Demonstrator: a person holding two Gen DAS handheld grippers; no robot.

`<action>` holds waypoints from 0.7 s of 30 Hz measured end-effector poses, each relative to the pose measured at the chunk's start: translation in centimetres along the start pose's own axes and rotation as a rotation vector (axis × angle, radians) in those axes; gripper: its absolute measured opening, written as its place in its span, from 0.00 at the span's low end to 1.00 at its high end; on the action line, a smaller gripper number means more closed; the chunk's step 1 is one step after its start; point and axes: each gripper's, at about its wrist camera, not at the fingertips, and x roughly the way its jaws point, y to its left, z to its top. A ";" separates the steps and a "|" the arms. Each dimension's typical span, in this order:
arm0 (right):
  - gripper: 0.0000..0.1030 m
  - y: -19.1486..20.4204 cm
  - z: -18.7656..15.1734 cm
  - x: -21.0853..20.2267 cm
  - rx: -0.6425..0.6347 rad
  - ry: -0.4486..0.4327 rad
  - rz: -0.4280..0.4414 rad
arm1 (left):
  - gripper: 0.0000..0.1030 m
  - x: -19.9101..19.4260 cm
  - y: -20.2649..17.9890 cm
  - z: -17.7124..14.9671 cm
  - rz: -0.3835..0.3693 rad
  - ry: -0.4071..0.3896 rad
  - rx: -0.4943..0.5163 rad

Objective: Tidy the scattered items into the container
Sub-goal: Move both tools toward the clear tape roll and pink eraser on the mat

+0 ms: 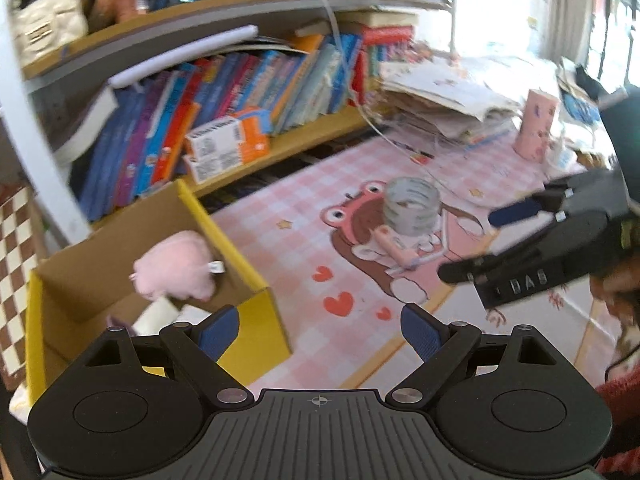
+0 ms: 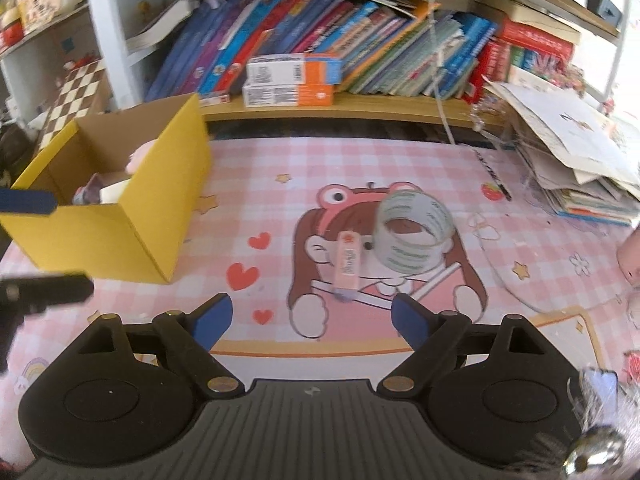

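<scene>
A yellow cardboard box [image 1: 276, 320] [image 2: 120, 232] stands open at the left of the pink desk mat. Inside lie a pink plush toy [image 1: 176, 266] and some pale items. A roll of clear tape [image 1: 412, 206] [image 2: 414, 234] stands on the mat's cartoon girl. A pink eraser [image 1: 394, 248] [image 2: 348, 260] lies beside it, over a white stick [image 2: 432, 282]. My left gripper [image 1: 320, 330] is open and empty, just right of the box. My right gripper [image 2: 312, 316] is open and empty, hovering before the eraser; it also shows in the left wrist view [image 1: 476, 244].
A wooden shelf [image 2: 360, 108] full of books [image 2: 320, 36] runs behind the mat. A heap of papers [image 2: 572, 152] lies at the back right. A pink cup [image 1: 536, 124] stands near it. A thin cable [image 2: 444, 120] hangs down to the mat.
</scene>
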 end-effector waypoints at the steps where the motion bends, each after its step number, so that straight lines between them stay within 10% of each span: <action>1: 0.84 -0.2 0.0 0.0 0.010 -0.001 -0.006 | 0.88 0.2 -0.4 0.0 -0.005 0.005 0.017; 21: 0.84 -2.4 -0.3 1.8 0.089 0.022 -0.024 | 0.95 4.9 -4.1 0.6 -0.110 0.069 0.104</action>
